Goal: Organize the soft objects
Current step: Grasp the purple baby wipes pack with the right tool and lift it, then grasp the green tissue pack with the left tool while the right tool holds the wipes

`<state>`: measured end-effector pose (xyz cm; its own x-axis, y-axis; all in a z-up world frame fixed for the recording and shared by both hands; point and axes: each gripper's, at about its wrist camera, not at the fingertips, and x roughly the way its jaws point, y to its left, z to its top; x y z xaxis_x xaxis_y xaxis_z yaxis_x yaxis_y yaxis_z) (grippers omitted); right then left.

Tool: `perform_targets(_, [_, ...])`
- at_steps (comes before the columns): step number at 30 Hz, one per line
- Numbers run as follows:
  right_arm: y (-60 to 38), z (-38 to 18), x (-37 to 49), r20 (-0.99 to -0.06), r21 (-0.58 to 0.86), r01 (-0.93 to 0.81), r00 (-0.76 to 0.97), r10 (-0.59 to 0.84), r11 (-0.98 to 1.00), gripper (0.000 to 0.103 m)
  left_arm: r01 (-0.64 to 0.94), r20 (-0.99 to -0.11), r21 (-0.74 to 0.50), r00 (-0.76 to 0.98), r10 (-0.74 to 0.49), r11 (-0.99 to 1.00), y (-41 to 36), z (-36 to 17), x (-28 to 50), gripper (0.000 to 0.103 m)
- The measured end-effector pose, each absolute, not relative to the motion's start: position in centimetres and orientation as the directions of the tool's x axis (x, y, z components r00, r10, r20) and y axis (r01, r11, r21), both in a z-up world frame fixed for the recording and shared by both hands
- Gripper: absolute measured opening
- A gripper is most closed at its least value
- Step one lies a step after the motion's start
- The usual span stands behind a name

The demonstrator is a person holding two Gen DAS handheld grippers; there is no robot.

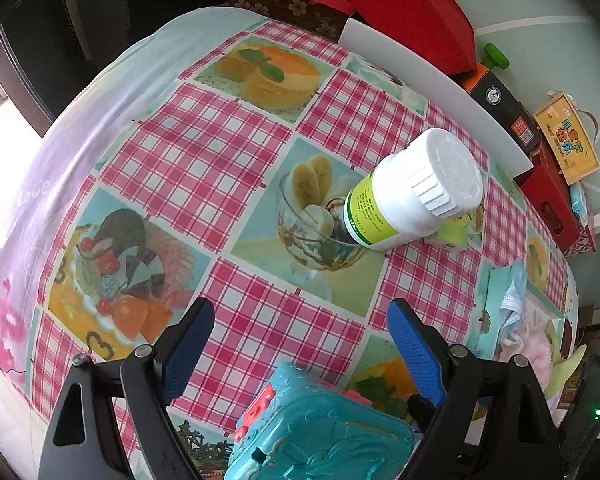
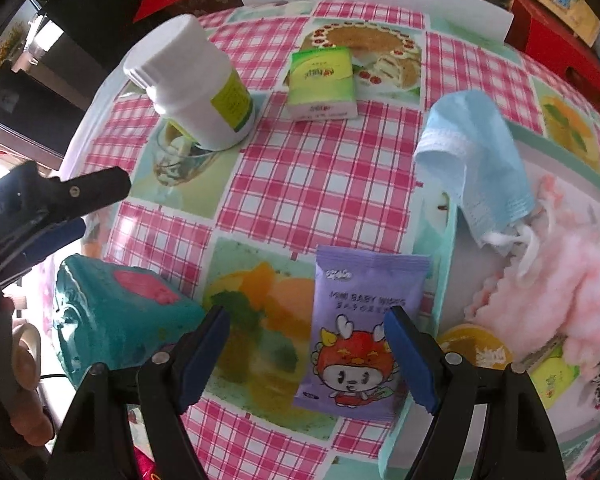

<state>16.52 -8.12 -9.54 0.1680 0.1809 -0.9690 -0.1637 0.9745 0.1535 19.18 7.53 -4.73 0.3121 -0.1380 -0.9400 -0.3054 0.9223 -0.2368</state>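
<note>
My right gripper (image 2: pixel 306 314) is open and empty above a purple pack of baby wipes (image 2: pixel 358 332) lying flat, its right edge against the pale tray (image 2: pixel 444 240). A blue face mask (image 2: pixel 476 152) hangs over the tray's rim and a pink fluffy cloth (image 2: pixel 560 292) lies inside. A green tissue pack (image 2: pixel 324 84) lies further back. My left gripper (image 1: pixel 300 312) is open and empty above the checked tablecloth, just behind a teal toy box (image 1: pixel 320 428). The left gripper also shows in the right wrist view (image 2: pixel 80 204).
A white bottle (image 1: pixel 416 188) with a green label stands mid-table, also seen in the right wrist view (image 2: pixel 196 84). The teal box (image 2: pixel 116 316) sits at the front left. A white board (image 1: pixel 432 88), red boxes (image 1: pixel 416 12) and a yellow carton (image 1: pixel 568 144) line the far edge.
</note>
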Motion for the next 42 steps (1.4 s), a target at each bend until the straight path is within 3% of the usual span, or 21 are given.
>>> perform_targets(3, [-7.9, -9.0, 16.8, -0.975, 0.061, -0.166, 0.201, 0.094, 0.984, 0.082, -0.304, -0.939, -0.239, 0.316, -0.139, 0.922, 7.6, -4.7, 19.2, 0.088])
perform_targets(11, [-7.2, -10.6, 17.9, -0.986, -0.026, -0.160, 0.165, 0.001, 0.987, 0.081, -0.311, -0.938, -0.241, 0.317, -0.138, 0.919, 7.7, -4.7, 19.1, 0.088])
perform_targets(18, [-6.9, -11.3, 17.9, -0.985, -0.018, -0.167, 0.172, 0.011, 0.986, 0.081, -0.306, -0.939, -0.240, 0.316, -0.140, 0.921, 7.6, -4.6, 19.1, 0.088])
perform_targets(21, [-6.2, -12.1, 17.5, -0.988, 0.018, -0.183, 0.145, 0.045, 0.983, 0.070, -0.307, -0.939, -0.240, 0.315, -0.140, 0.921, 7.6, -4.7, 19.1, 0.088])
perform_targets(27, [-5.6, -12.7, 16.4, -0.984, 0.006, -0.182, 0.174, 0.038, 0.983, 0.060, -0.300, -0.939, -0.239, 0.313, -0.141, 0.924, 7.6, -4.7, 19.1, 0.088])
perform_targets(42, [-9.5, -11.2, 14.8, -0.950, 0.071, -0.111, 0.295, 0.101, 0.991, 0.055, -0.258, -0.937, -0.213, 0.328, -0.122, 0.942, 5.9, -3.9, 19.5, 0.088])
